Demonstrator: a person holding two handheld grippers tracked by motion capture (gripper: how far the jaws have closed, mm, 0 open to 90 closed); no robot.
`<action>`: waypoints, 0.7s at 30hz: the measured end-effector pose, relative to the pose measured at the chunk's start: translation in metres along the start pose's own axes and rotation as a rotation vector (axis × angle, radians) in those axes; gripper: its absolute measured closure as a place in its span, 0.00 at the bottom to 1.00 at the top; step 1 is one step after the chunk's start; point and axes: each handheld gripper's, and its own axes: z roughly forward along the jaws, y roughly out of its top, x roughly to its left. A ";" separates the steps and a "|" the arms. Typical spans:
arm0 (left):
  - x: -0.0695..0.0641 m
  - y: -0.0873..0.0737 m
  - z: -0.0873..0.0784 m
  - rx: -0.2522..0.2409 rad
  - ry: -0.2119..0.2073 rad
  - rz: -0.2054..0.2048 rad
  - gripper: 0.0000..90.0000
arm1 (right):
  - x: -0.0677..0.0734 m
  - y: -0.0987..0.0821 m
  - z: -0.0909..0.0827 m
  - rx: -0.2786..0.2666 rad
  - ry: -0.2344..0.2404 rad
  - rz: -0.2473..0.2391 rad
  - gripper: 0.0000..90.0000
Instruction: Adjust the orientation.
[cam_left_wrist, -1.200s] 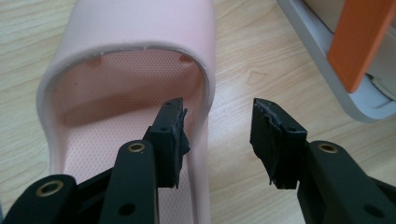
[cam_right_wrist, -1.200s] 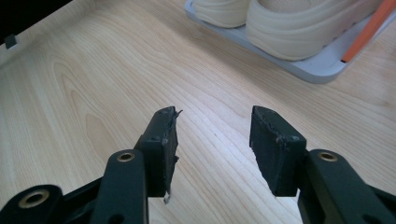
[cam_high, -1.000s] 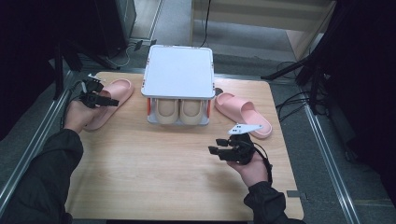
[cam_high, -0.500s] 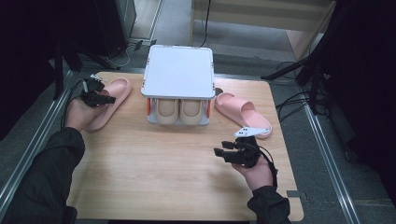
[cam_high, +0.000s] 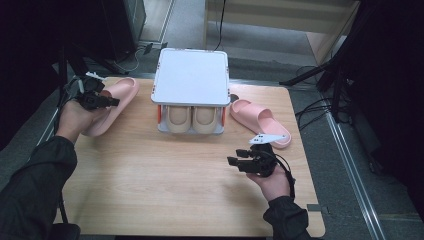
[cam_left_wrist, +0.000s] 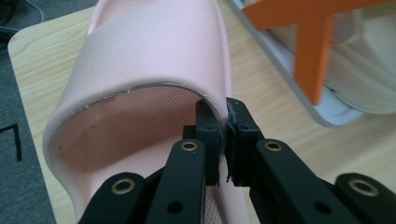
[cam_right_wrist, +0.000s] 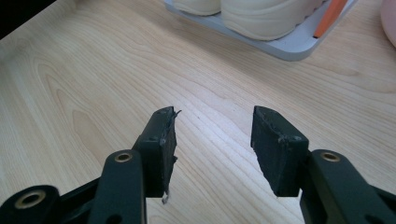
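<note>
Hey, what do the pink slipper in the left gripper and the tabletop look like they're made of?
The pink slipper looks like soft moulded foam or rubber, matte: its band has a thick rounded edge and the footbed a fine dimpled texture. The left gripper pinches the band's edge. The tabletop looks like light wood or wood-grain laminate with a smooth, low-sheen finish; the grain lines don't settle which.

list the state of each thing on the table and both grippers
left gripper: shut on left slipper's strap edge
left slipper: gripped, one end raised
right gripper: open, holding nothing, over bare table
right slipper: flat on table, untouched
rack: upright, beige pair inside
</note>
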 end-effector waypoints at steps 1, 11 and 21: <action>-0.003 -0.001 -0.005 0.002 0.003 0.005 0.95 | 0.000 0.001 0.001 -0.003 0.001 -0.002 0.56; -0.041 -0.033 -0.041 0.009 -0.052 0.029 0.94 | 0.001 0.013 0.011 -0.004 0.021 -0.036 0.56; -0.093 -0.063 -0.044 0.029 -0.100 0.066 0.94 | 0.002 0.024 0.022 -0.001 0.035 -0.055 0.56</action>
